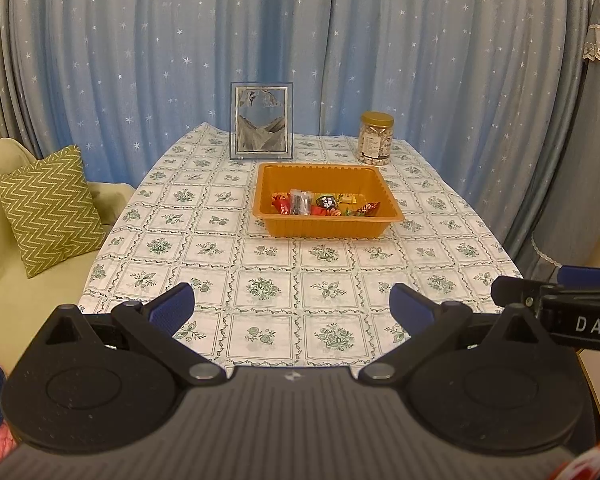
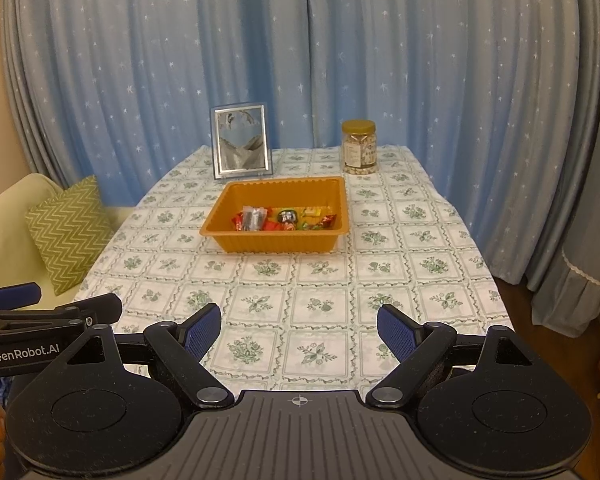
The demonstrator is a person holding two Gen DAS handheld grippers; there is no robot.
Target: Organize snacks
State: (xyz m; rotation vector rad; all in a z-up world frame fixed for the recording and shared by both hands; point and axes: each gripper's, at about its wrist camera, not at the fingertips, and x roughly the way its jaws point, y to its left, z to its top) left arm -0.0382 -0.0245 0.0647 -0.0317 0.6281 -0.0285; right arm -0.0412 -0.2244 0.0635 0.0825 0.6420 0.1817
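Both grippers, left gripper (image 1: 292, 306) and right gripper (image 2: 299, 330), are held spread and empty at the table's (image 1: 332, 256) near edge. Wrapped snacks (image 1: 324, 204) are heaped in the orange tray (image 1: 328, 227), well apart. 1 wrapper should be approached from above and pinched lightly.

The left tool (image 1: 292, 310) is level, its blue-padded fingers (image 1: 172, 308) spread wide with nothing between them. The right tool (image 2: 299, 334) is posed the same way, its fingers (image 2: 396, 334) parted and bare. The two are side by side, near each other: each shows at the edge of the other's view, the right tool (image 1: 556, 304) and the left tool (image 2: 40, 320).
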